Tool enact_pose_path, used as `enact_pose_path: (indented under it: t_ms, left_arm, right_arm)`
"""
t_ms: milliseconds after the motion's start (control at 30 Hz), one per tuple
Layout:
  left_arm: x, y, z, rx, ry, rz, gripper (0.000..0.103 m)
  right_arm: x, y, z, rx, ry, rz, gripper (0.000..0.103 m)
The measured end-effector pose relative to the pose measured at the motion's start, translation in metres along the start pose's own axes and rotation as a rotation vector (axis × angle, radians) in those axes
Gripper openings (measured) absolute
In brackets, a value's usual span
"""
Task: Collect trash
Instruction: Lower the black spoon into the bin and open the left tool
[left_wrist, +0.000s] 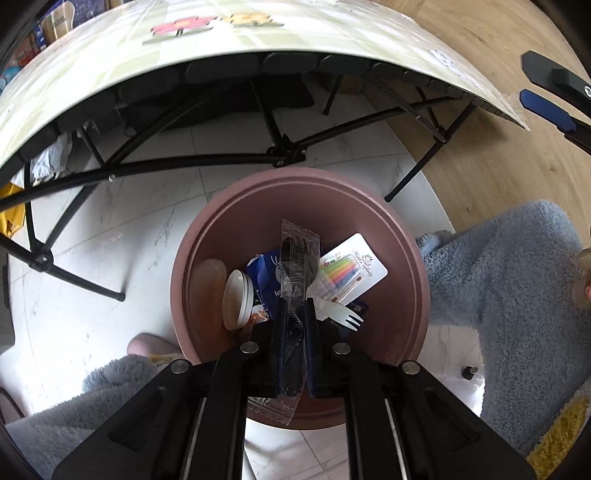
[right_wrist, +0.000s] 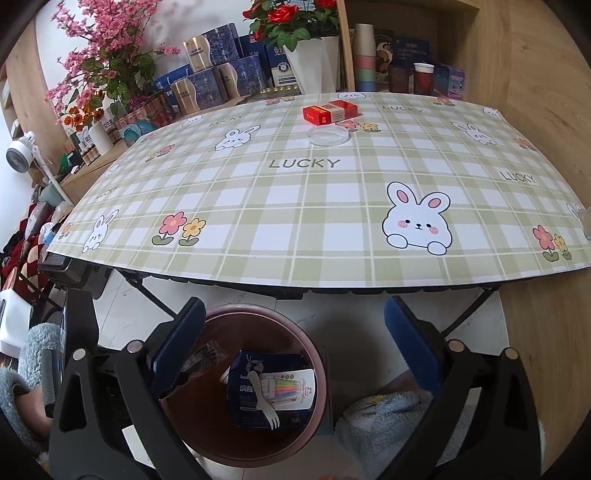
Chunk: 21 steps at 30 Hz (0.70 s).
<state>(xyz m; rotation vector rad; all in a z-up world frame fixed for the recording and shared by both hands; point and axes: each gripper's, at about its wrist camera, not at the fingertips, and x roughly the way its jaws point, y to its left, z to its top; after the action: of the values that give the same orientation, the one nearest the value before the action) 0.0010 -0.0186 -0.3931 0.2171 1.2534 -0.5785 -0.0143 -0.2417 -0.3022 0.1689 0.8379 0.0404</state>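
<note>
Above the pink bin (left_wrist: 207, 236), the left tongs (left_wrist: 295, 314) clamp a wrapped cutlery packet (left_wrist: 295, 258); release likely comes next. The right tongs (right_wrist: 295, 354) hang apart, empty.

Bin (left_wrist: 402, 236) mouth open from above; table edge (left_wrist: 258, 46) overhangs just beyond its far rim. Table legs (left_wrist: 184, 164) cross the floor behind. Tabletop (right_wrist: 295, 206) mostly bare; red box (right_wrist: 330, 110) and clear lid (right_wrist: 328, 136) near far side.

Clear cutlery wrapper (left_wrist: 295, 273) upright over pink bin (left_wrist: 221, 206)
</note>
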Motion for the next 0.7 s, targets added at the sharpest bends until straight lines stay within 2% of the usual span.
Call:
enact_pose_path:
  t_ms: [167, 233, 267, 300, 367, 467, 567, 700]
  left_arm:
    - [0.004, 0.008, 0.000, -0.038, 0.021, -0.015, 0.009]
    - [0.006, 0.009, 0.000, -0.044, 0.026, -0.013, 0.013]
    - [0.007, 0.009, 0.001, -0.047, 0.029, -0.019, 0.021]
    - [0.007, 0.009, 0.001, -0.048, 0.026, -0.016, 0.035]
    - [0.003, 0.010, 0.002, -0.057, 0.001, -0.014, 0.050]
    - [-0.008, 0.014, 0.003, -0.089, -0.063, -0.026, 0.062]
    - [-0.024, 0.015, 0.004, -0.106, -0.139, -0.006, 0.074]
    - [-0.051, 0.009, 0.008, -0.086, -0.260, 0.022, 0.082]
  right_arm:
    - [0.002, -0.002, 0.000, 0.013, 0.008, -0.005, 0.096]
    - [0.002, -0.003, 0.000, 0.012, 0.010, -0.008, 0.096]
    - [0.003, -0.003, -0.001, 0.011, 0.010, -0.010, 0.096]
    - [0.003, -0.003, -0.001, 0.010, 0.011, -0.012, 0.096]
    - [0.004, -0.004, -0.001, 0.012, 0.011, -0.015, 0.097]
    - [0.005, -0.007, 0.000, 0.019, 0.013, -0.020, 0.097]
    - [0.006, -0.010, 0.001, 0.025, 0.013, -0.028, 0.097]
    - [0.005, -0.016, 0.006, 0.023, -0.002, -0.043, 0.097]
